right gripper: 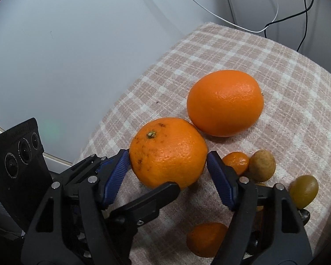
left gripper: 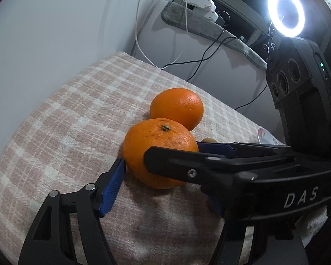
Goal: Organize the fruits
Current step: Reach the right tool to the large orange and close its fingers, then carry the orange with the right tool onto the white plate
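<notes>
Right gripper (right gripper: 167, 155), half-open, is pinching the stemmed orange (right gripper: 167, 152) by its pad tips on the cloth (right gripper: 286, 101), touching the far orange (right gripper: 225, 102); can't tell whether the left gripper (left gripper: 167, 181) is gripping; pads should be seating deeper before lifting.

On the checked cloth (right gripper: 275, 70) two oranges touch: the stemmed orange (right gripper: 167, 154) nearer the cameras, the smooth orange (right gripper: 225, 102) behind it. Small fruits (right gripper: 261, 165) cluster at the right edge, right of the stemmed orange. Cables (right gripper: 306, 11) hang behind the far edge.
</notes>
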{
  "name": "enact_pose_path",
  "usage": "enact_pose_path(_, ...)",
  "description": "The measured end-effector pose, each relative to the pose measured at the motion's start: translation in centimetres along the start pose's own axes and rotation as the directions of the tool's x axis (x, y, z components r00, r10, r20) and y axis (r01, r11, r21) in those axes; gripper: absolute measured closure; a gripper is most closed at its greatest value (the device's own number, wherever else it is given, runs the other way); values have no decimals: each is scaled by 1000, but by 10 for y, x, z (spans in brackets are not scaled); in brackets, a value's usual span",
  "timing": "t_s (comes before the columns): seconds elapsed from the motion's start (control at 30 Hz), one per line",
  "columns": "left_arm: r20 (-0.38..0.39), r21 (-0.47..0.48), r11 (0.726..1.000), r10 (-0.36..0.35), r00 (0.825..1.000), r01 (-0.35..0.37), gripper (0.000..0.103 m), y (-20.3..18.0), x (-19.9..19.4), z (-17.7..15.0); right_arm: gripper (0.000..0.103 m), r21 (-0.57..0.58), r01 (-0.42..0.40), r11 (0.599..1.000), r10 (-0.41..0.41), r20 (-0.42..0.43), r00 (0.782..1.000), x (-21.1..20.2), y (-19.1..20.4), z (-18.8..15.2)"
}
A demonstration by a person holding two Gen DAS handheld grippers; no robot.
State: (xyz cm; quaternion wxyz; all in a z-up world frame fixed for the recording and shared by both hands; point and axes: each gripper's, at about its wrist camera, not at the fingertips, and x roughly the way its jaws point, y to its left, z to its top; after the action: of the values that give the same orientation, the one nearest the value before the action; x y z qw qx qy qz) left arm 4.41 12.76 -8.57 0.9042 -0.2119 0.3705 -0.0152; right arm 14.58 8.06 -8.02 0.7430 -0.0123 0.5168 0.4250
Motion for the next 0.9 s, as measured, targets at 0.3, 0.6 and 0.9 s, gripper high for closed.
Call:
enact_pose_path(0.3,10,16,1000,8,1000,-8,37,-5,-7,0,29,-5,2,1000,-2,28,1000,-10,4,-6)
enact_pose_path(0.6,50,68,998,6,999,-9,37,-28,-26,5,30,0,-9,1000,9,95,995,-46,9,-15)
enact_pose_path(0.9,57,141,990,-33,998,24,36,-75,-28,9,31,30,4,1000,-9,165,986,-96,-4,-33)
